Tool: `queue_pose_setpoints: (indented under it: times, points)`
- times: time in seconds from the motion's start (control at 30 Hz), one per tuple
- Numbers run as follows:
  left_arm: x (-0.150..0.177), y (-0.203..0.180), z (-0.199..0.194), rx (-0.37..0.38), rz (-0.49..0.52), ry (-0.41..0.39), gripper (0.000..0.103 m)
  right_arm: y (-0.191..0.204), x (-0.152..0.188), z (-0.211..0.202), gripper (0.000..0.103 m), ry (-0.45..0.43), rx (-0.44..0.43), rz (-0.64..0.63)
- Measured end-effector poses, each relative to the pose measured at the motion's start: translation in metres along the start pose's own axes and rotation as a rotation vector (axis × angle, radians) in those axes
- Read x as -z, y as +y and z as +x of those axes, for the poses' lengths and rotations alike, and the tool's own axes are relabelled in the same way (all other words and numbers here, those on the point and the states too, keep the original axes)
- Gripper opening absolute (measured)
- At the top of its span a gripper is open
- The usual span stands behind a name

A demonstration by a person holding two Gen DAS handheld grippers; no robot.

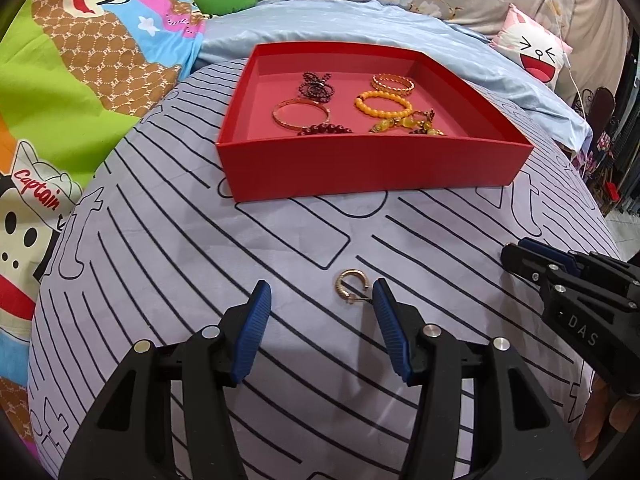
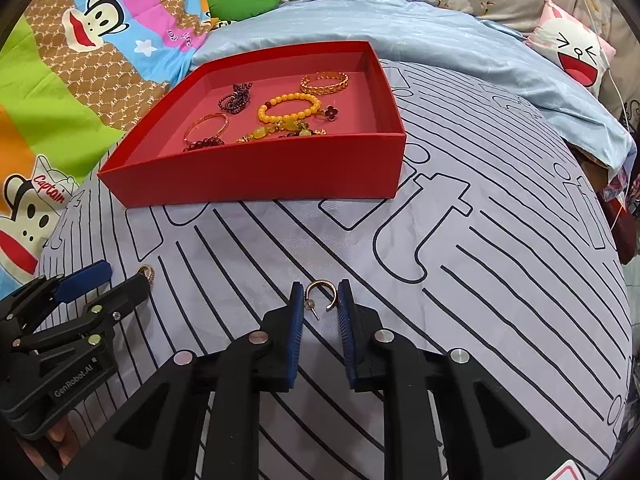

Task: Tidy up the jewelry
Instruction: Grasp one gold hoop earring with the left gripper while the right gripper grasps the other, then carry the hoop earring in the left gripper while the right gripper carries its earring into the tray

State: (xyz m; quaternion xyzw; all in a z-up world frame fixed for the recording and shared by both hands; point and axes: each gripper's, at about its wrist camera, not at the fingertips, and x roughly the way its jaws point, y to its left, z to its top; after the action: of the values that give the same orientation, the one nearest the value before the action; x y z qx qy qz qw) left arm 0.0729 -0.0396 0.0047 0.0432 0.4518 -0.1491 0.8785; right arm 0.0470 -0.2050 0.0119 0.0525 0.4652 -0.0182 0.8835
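each tongs frames own earring

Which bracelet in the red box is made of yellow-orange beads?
The yellow-orange bead bracelet lies mid-box in the red box, in front of the gold chain-link bangle. The thin gold bangle is plain metal.

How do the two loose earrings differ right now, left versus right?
The left earring lies off-centre in the left gripper's wide-open jaws. The right earring sits centred between the right gripper's much narrower jaws. The left earring's gap faces sideways, while the right earring's faces the camera. Both are gold C-hoops on the striped sheet, outside the red box.
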Motion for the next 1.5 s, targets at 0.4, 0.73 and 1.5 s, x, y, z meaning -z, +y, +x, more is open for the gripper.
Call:
queue_pose_setpoints:
  times: [0.4, 0.73, 1.5]
  points:
    - [-0.005, -0.008, 0.004, -0.011, 0.035, -0.01, 0.031, -0.003, 0.0, -0.002, 0.016, 0.0, -0.014, 0.013]
    - [-0.004, -0.009, 0.001, 0.019, 0.03, -0.005, 0.016, 0.001, 0.001, -0.008, 0.016, -0.007, -0.027, 0.009]
    - [-0.119, -0.004, -0.02, 0.027, 0.025, -0.162, 0.016, 0.015, -0.109, -0.028, 0.016, -0.17, -0.074, -0.045]
